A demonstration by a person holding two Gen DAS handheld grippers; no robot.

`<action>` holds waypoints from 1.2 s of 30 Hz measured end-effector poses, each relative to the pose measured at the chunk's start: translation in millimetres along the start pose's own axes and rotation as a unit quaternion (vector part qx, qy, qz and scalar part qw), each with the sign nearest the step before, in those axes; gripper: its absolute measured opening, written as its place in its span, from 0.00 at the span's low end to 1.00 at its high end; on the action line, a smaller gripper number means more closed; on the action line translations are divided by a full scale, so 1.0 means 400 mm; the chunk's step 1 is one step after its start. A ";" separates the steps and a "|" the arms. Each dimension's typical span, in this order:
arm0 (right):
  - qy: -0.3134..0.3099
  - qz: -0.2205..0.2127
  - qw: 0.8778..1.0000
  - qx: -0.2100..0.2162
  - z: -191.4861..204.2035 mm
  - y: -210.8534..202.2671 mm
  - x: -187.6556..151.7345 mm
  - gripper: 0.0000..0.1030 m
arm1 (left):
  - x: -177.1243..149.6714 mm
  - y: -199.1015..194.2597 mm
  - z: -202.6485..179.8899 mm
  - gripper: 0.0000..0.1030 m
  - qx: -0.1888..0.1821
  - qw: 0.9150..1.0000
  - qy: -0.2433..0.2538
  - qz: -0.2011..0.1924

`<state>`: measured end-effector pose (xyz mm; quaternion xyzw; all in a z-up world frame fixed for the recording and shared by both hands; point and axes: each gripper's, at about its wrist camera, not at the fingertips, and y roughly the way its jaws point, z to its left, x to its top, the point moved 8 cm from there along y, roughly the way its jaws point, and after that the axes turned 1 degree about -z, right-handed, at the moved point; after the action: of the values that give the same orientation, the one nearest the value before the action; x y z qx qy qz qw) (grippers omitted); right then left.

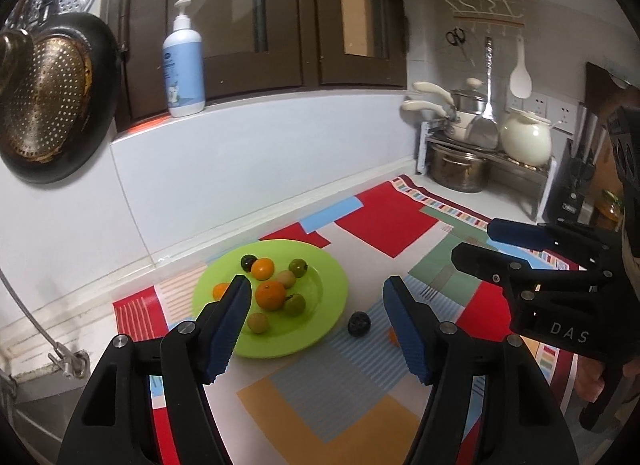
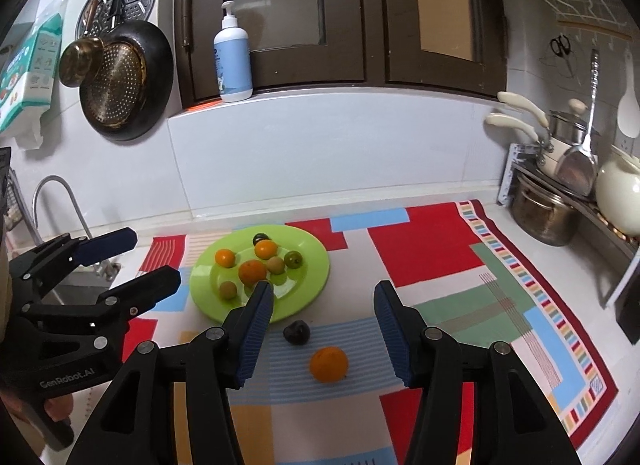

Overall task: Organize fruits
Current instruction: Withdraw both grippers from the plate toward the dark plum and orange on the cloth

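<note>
My left claw [image 1: 316, 297] is open and holds nothing. My right claw [image 2: 323, 303] is open and empty too. Most fruits sit on the green plate [image 2: 312, 261]. One orange [image 2: 329, 364] and one dark fruit [image 2: 296, 332] lie on the mat [image 2: 432, 245] on the bench, just beside the plate.

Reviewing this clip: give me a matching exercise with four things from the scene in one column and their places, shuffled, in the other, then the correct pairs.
Things:
1. orange
2. pump bottle
3. strainer pan
4. green plate

Places:
A. hanging on the wall tiles
B. on the mat, holding several small fruits
C. standing on the window ledge
D. loose on the mat, off the plate, next to a dark fruit

Pairs: 1-D, 2-C, 3-A, 4-B
</note>
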<state>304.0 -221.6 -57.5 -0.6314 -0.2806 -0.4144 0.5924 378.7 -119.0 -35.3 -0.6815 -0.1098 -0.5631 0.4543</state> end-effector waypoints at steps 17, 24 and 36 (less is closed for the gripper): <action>-0.004 0.008 1.000 -0.021 0.006 0.005 -0.078 0.52 | -0.044 0.030 -0.054 0.65 -0.060 0.996 0.069 -0.014; -0.021 0.034 0.999 -0.014 0.007 0.053 -0.114 0.52 | -0.078 0.087 -0.068 0.58 -0.081 0.993 0.082 0.005; -0.036 0.082 0.996 -0.007 0.000 0.154 -0.174 0.52 | -0.141 0.203 -0.071 0.50 -0.104 0.990 0.076 0.057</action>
<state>321.2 -220.9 -148.7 -0.6707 -0.2463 -0.3431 0.6097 394.0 -165.3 -125.8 -0.6853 0.0235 -0.5951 0.4191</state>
